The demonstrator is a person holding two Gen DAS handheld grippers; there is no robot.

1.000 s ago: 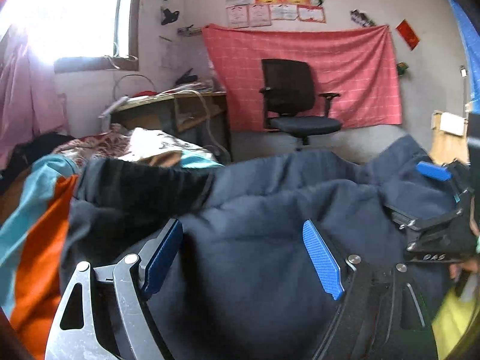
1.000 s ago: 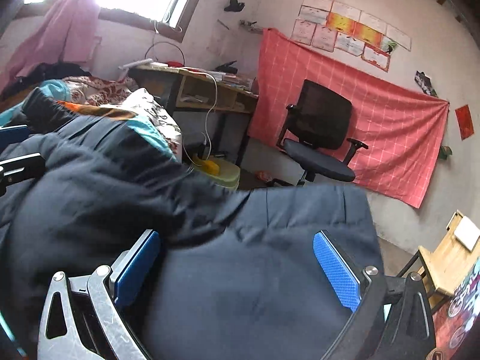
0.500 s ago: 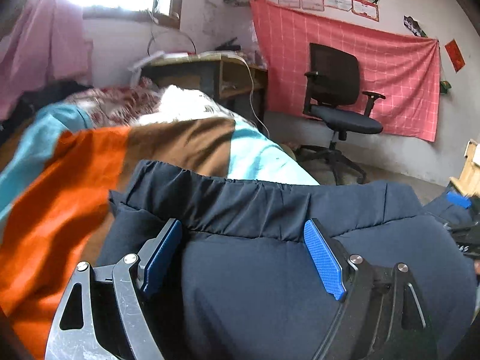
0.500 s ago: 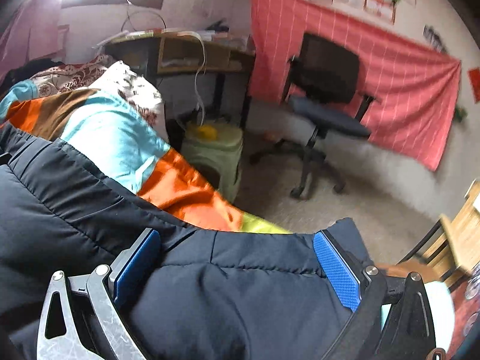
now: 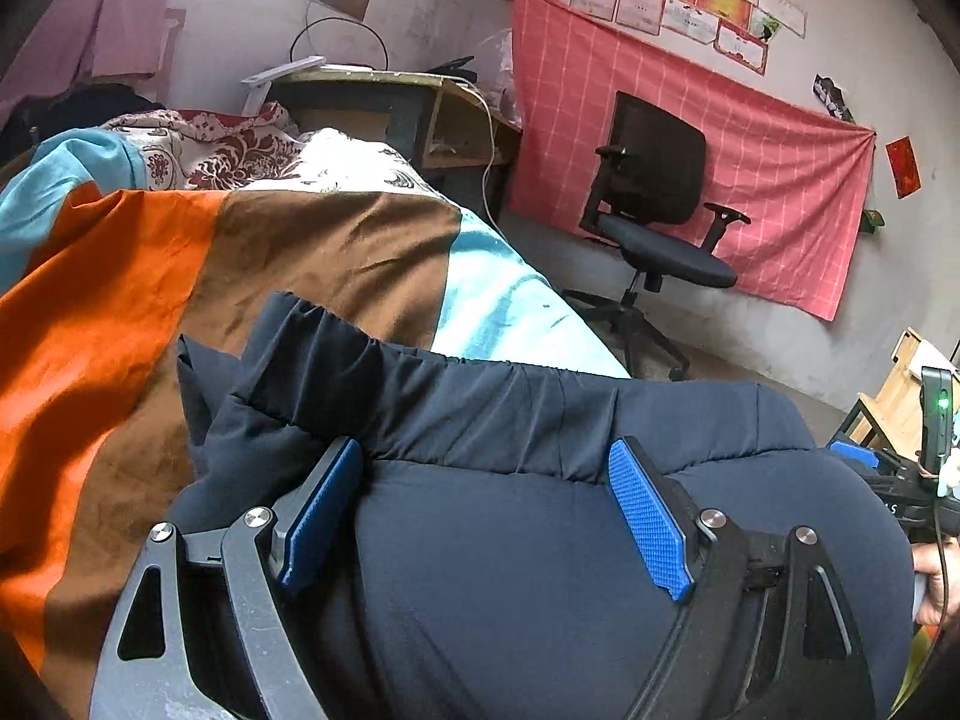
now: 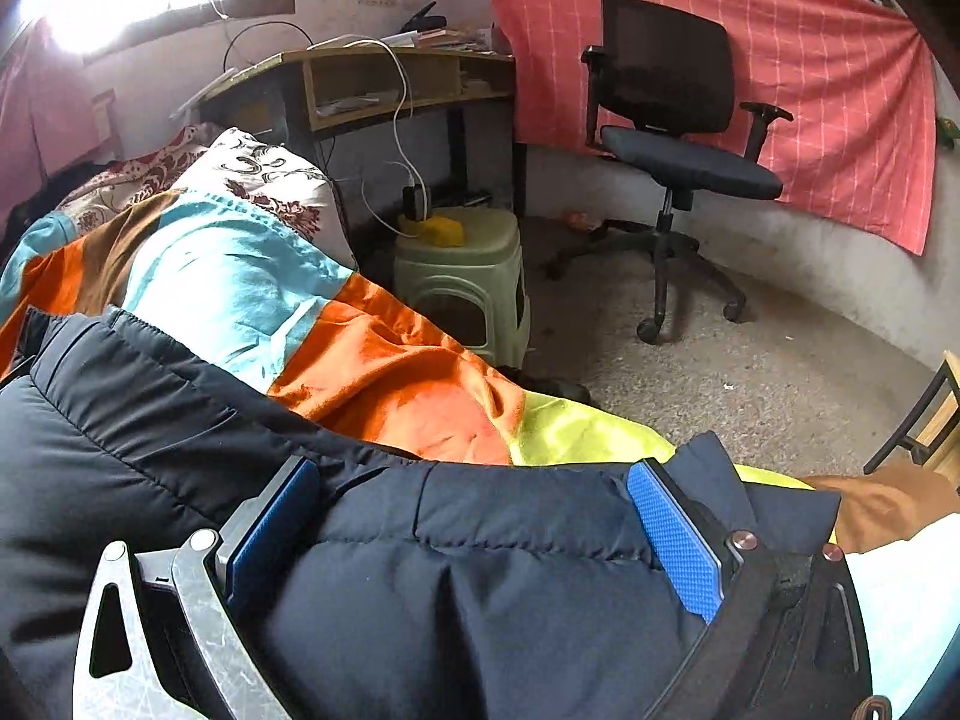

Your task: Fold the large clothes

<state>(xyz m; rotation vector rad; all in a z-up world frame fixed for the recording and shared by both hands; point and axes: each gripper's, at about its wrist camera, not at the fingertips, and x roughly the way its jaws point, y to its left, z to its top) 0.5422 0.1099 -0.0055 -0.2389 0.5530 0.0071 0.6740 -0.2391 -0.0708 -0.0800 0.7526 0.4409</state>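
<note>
Left wrist view: we hold our left claw (image 5: 486, 510) spread wide over the navy jacket (image 5: 540, 540) lying on the striped bedspread (image 5: 180, 300). Right wrist view: our right claw (image 6: 474, 534) gapes wide too, jacket (image 6: 450, 588) bulging between its pads.

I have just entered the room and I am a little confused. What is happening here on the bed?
A person is folding a dark navy padded jacket on a bed covered by a colourful blanket. Each hand holds a gripper. The left gripper and the right gripper are both open, with the jacket's hem lying between their blue pads. The jacket rests on the blanket. An office chair stands behind.
</note>
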